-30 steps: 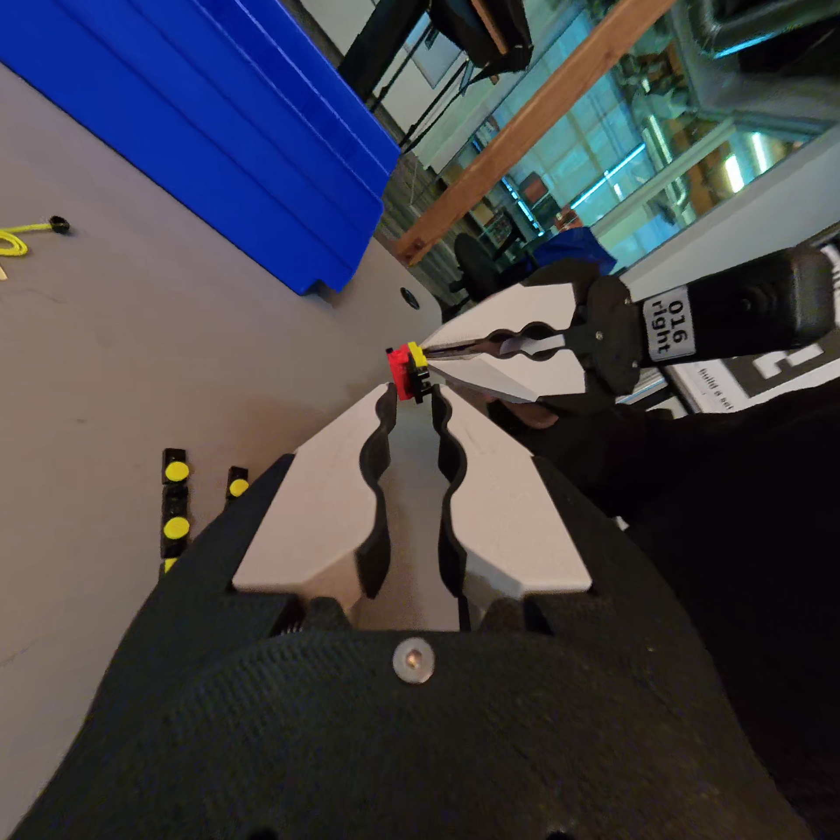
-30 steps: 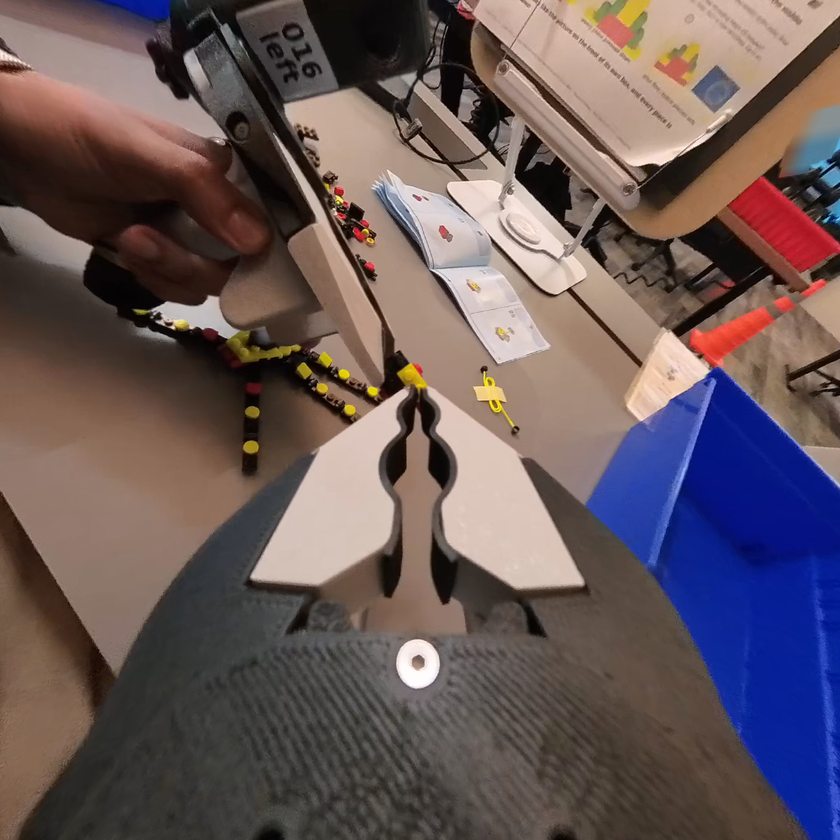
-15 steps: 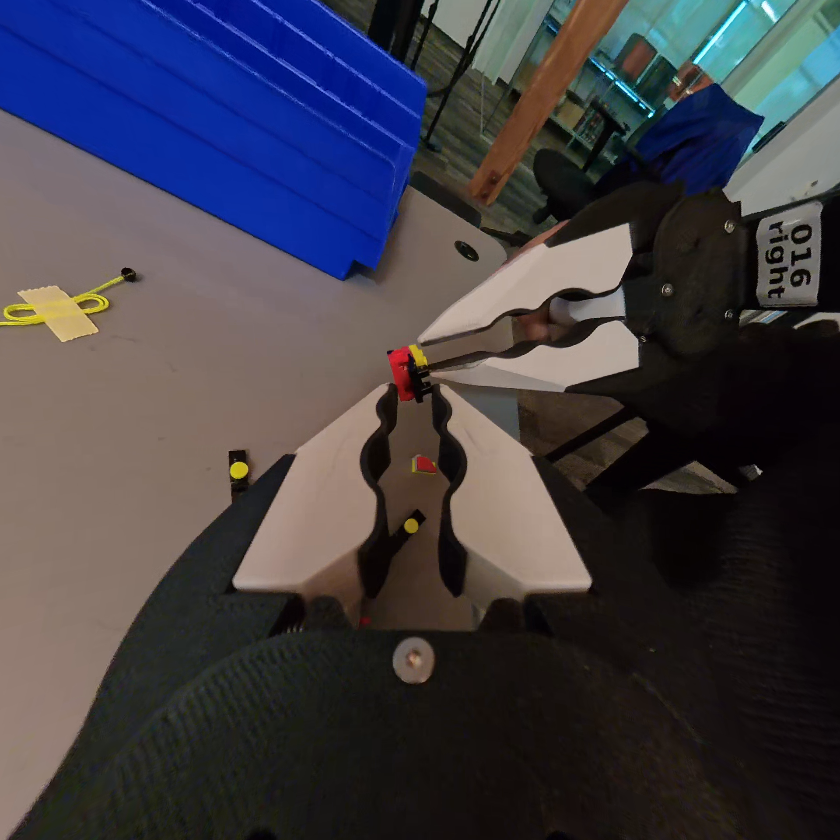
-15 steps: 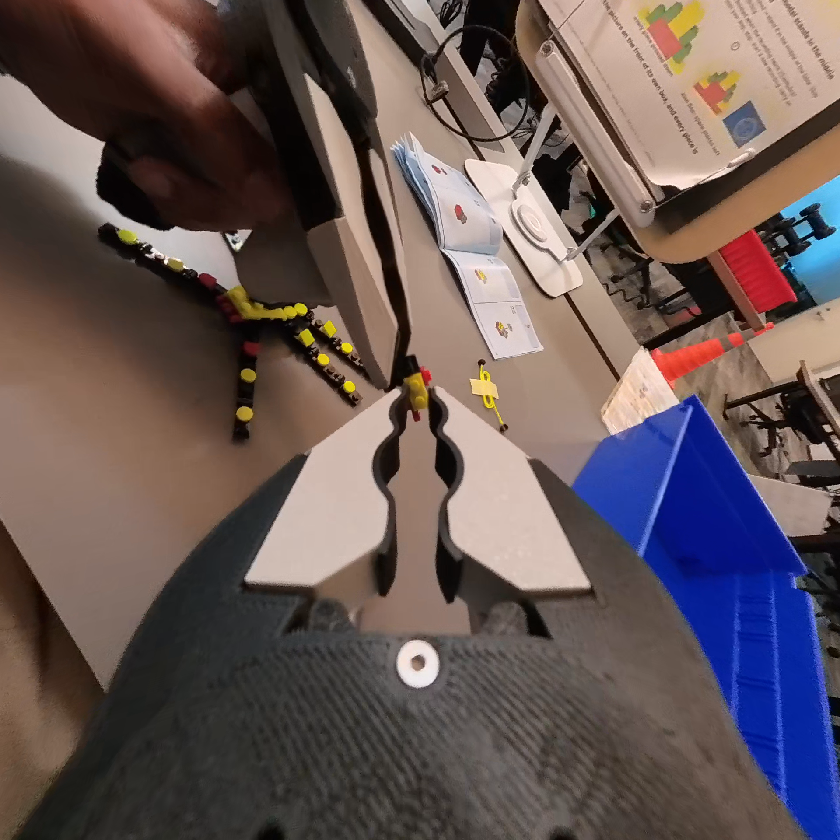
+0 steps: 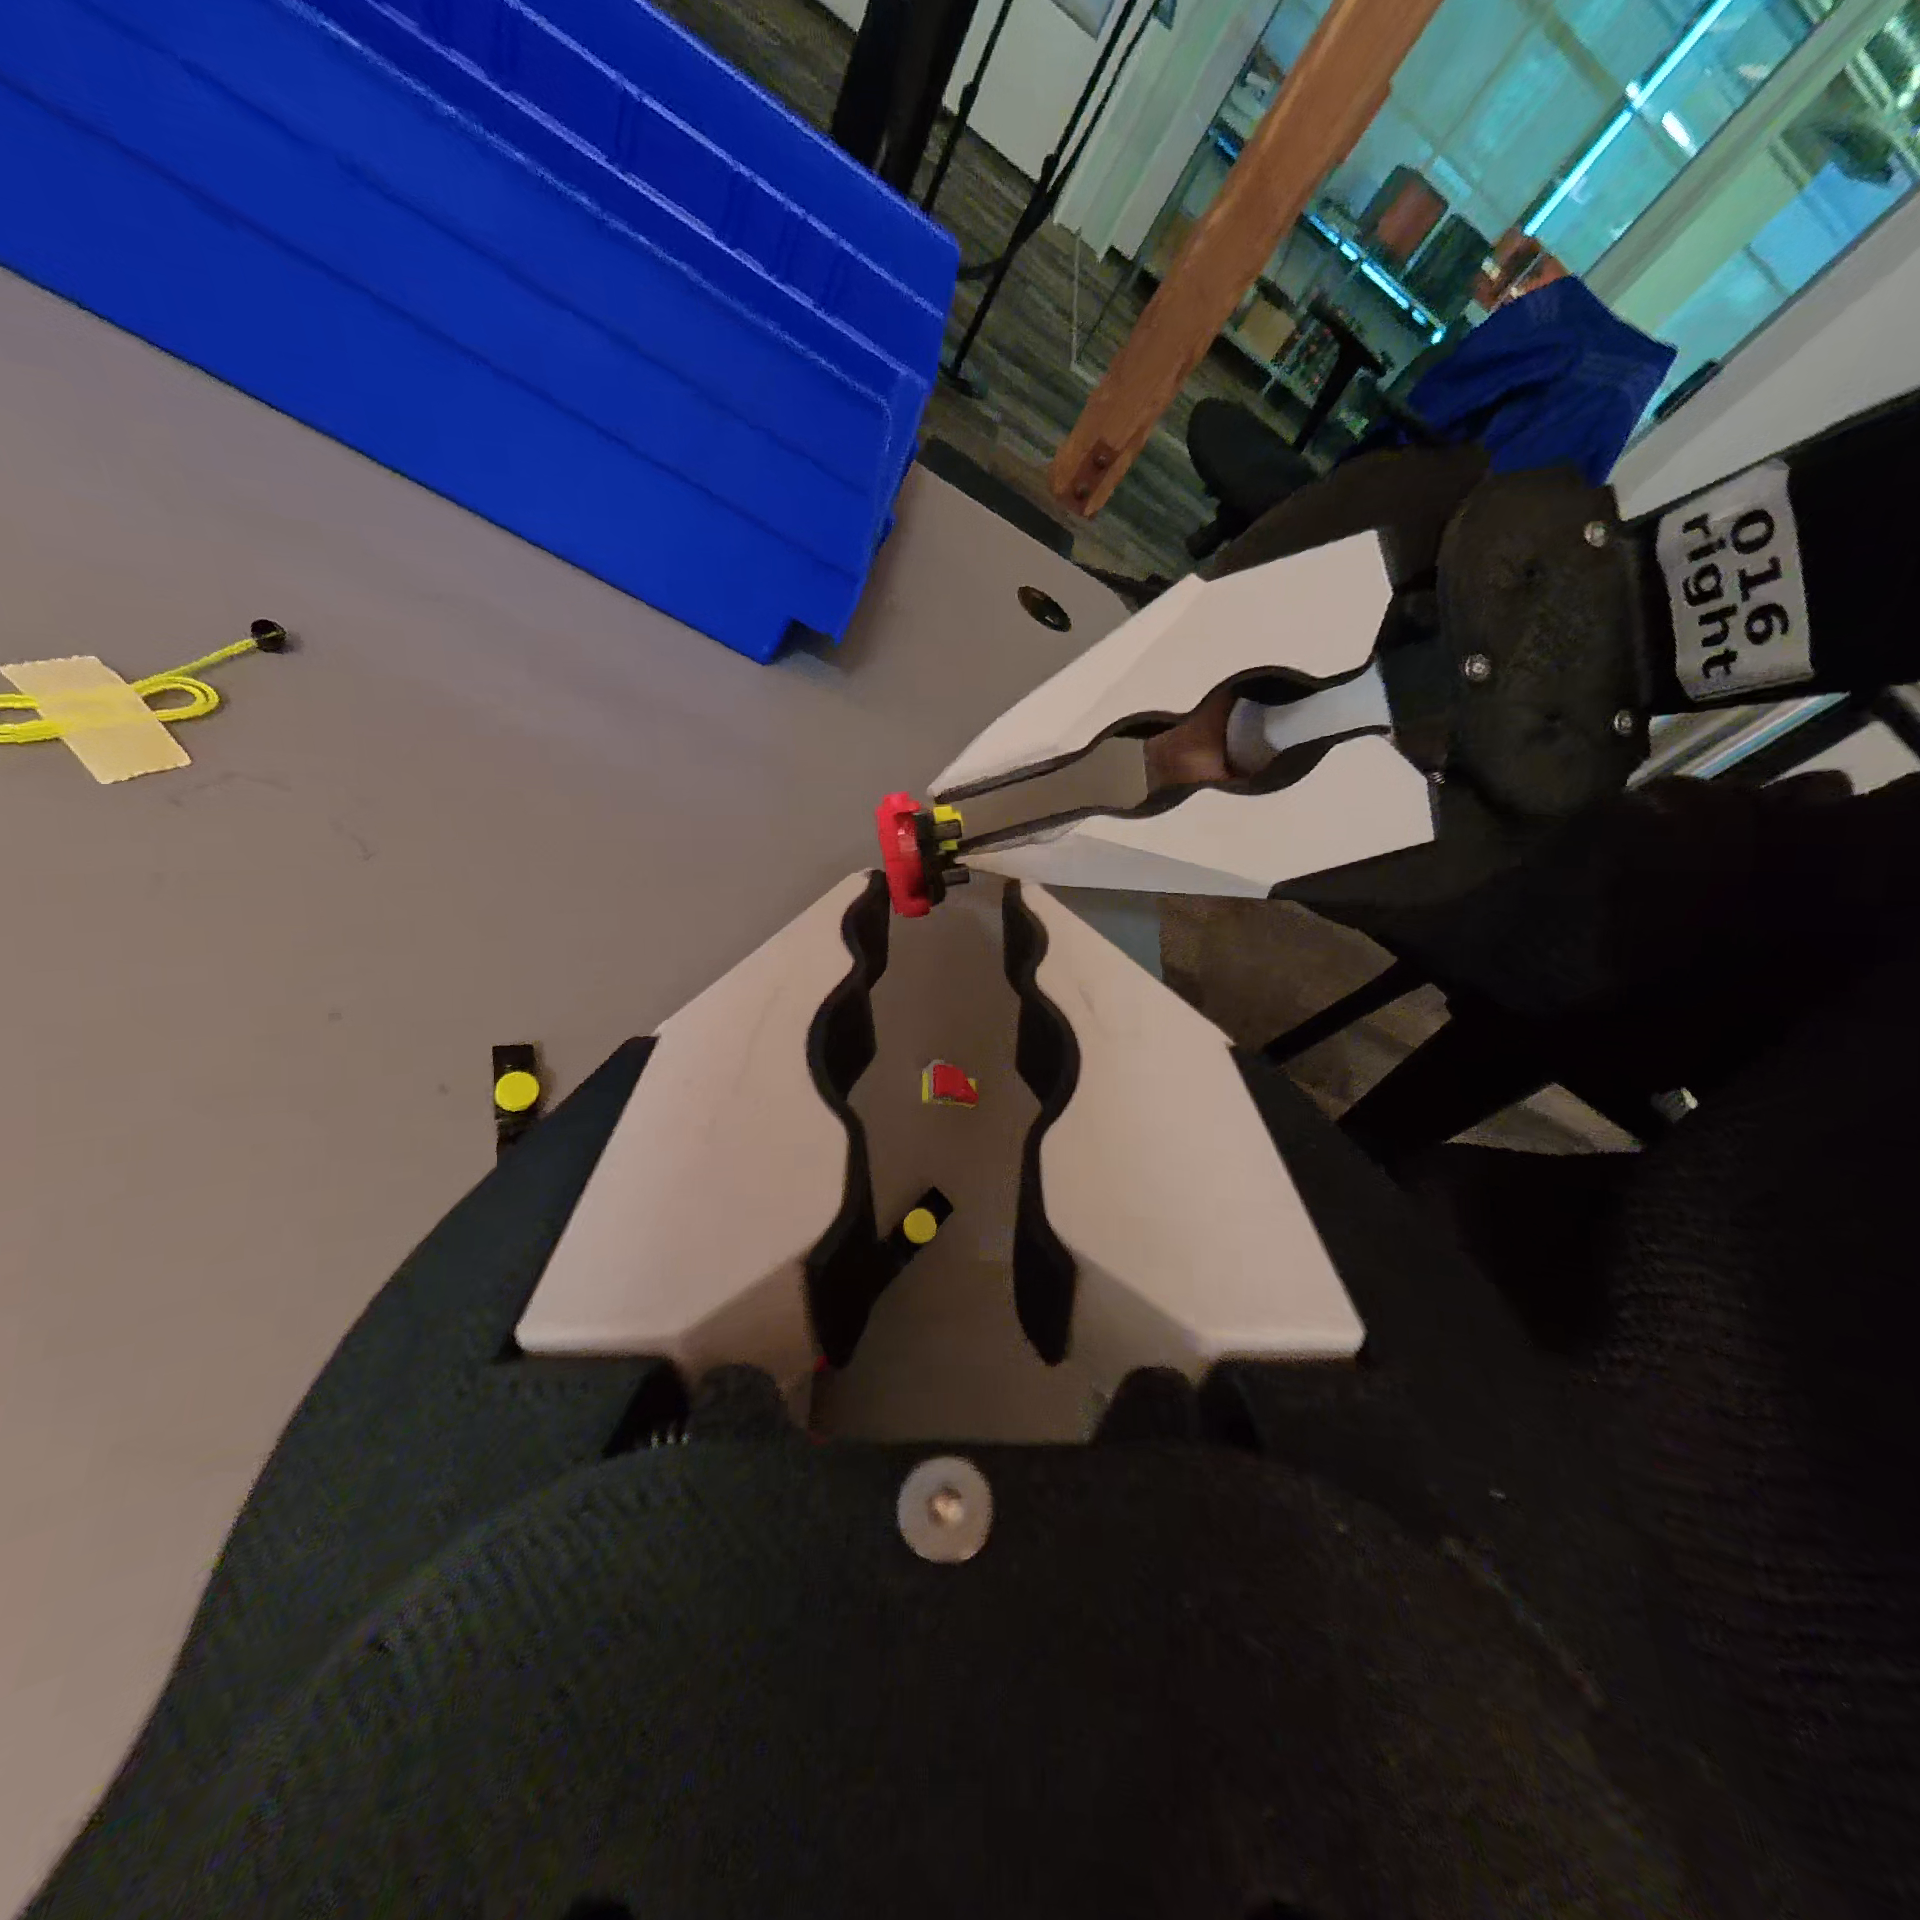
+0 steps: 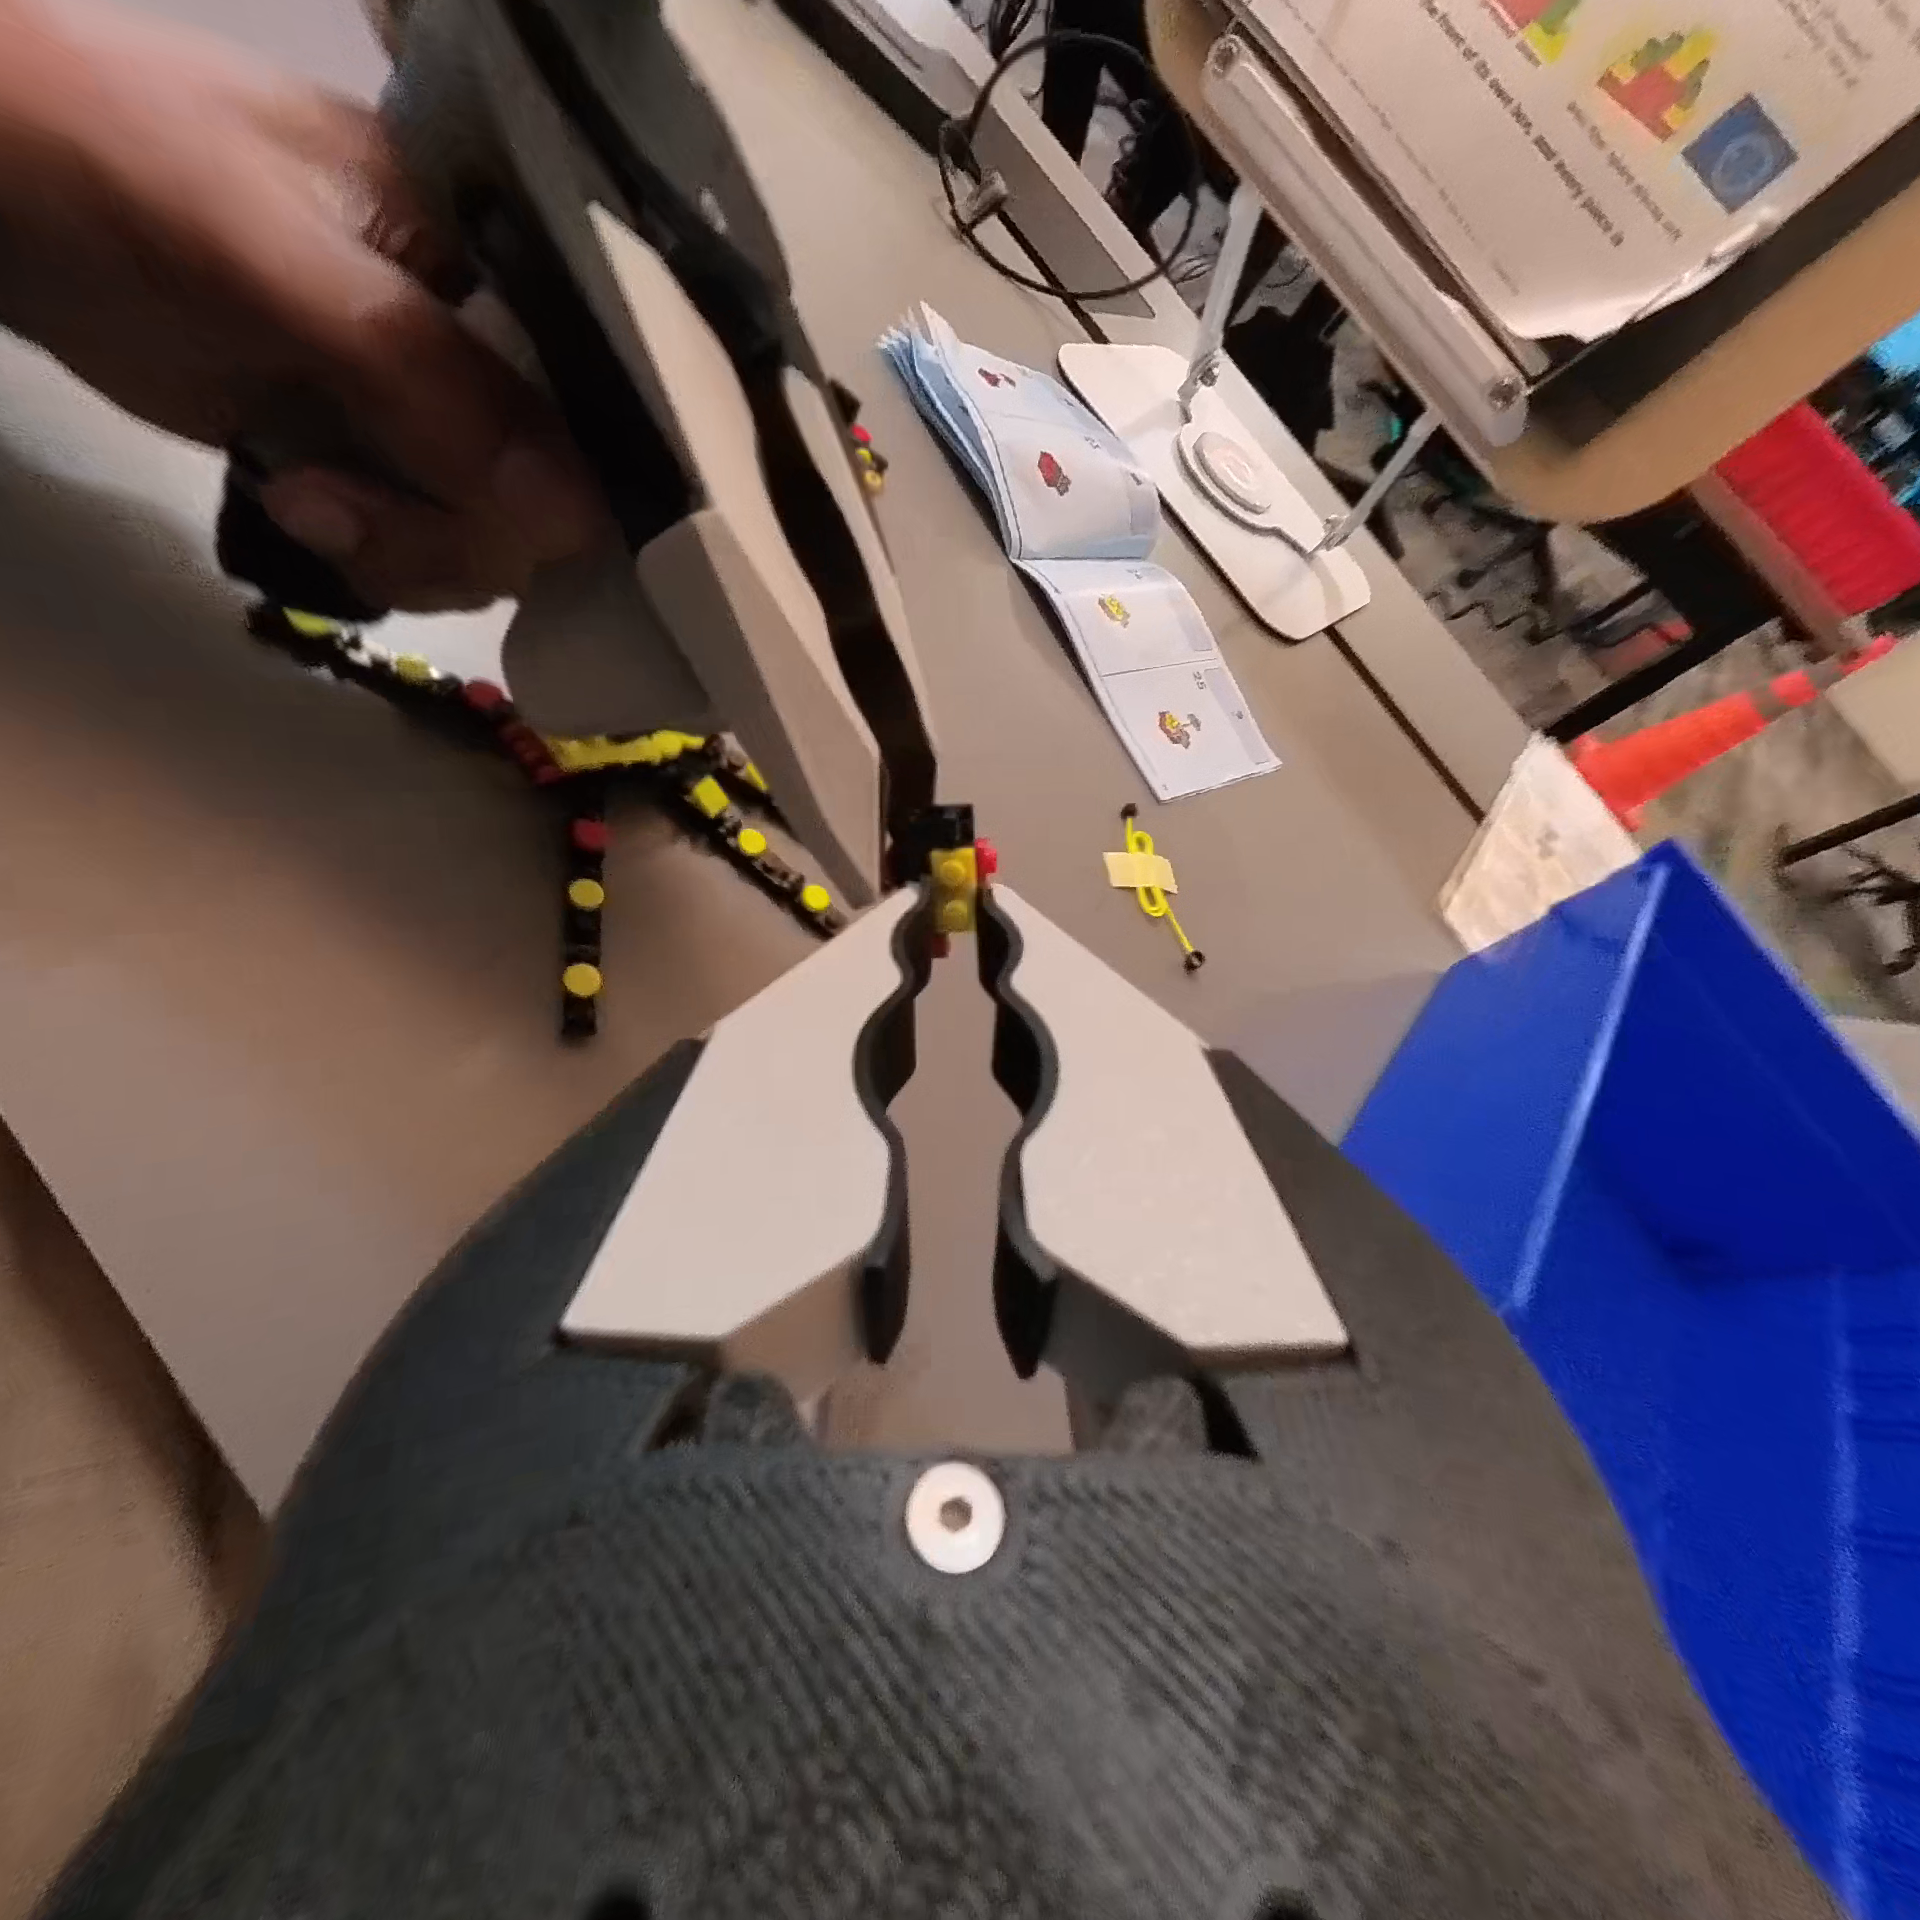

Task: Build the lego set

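A small lego assembly [image 5: 914, 857] with a red round plate, a yellow piece and black parts hangs above the grey table [image 5: 416, 831]. My right gripper [image 5: 951, 831] is shut on its yellow and black end; in the right wrist view the yellow piece [image 6: 951, 894] sits between that gripper's [image 6: 951, 914] tips. My left gripper [image 5: 940, 888] is open. Its left fingertip [image 5: 868, 894] is at the red plate's edge, and a gap shows on the other side. In the right wrist view the left gripper [image 6: 904, 826] comes down from the upper left, held by a hand [image 6: 312, 364].
A black, yellow and red leggy lego model [image 6: 623, 769] lies on the table. Loose pieces [image 5: 948, 1086], [image 5: 920, 1226], [image 5: 514, 1091] lie under my left gripper. A blue bin [image 5: 468, 260] stands at the table's end. An open instruction booklet [image 6: 1091, 540], a taped yellow cord [image 6: 1148, 878] and a white stand base [image 6: 1226, 478] lie farther off. Both grippers' tips are close together, under 4 cm apart.
My left gripper's jaws have spread and no longer clamp the assembly. My right gripper keeps hold of it. Both views have shifted, and the hand is blurred.
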`<action>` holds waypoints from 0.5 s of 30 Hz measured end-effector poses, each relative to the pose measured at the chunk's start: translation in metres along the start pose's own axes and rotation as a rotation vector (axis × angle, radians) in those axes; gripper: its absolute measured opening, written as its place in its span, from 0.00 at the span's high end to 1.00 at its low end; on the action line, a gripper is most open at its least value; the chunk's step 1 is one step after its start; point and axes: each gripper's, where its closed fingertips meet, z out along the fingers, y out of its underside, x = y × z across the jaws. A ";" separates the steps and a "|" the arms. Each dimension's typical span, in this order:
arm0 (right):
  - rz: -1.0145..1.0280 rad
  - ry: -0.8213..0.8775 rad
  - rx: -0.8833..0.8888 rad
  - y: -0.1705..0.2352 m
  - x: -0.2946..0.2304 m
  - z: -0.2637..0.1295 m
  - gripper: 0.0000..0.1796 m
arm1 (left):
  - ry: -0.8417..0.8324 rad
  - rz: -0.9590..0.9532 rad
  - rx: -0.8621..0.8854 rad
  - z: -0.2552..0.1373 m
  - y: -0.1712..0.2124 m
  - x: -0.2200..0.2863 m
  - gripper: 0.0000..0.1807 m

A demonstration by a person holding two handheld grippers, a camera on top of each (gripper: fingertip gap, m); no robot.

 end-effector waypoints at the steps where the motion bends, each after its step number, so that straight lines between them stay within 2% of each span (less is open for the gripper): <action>1: 0.042 -0.012 0.010 -0.001 0.000 0.000 0.97 | -0.008 -0.005 0.014 0.000 -0.002 -0.001 0.91; 3: 0.111 -0.030 0.039 -0.005 0.002 -0.001 0.97 | -0.018 0.002 0.038 -0.003 -0.006 -0.003 0.95; 15: 0.290 -0.089 0.088 -0.011 0.005 -0.005 0.98 | -0.055 0.064 0.106 -0.009 -0.016 -0.002 0.96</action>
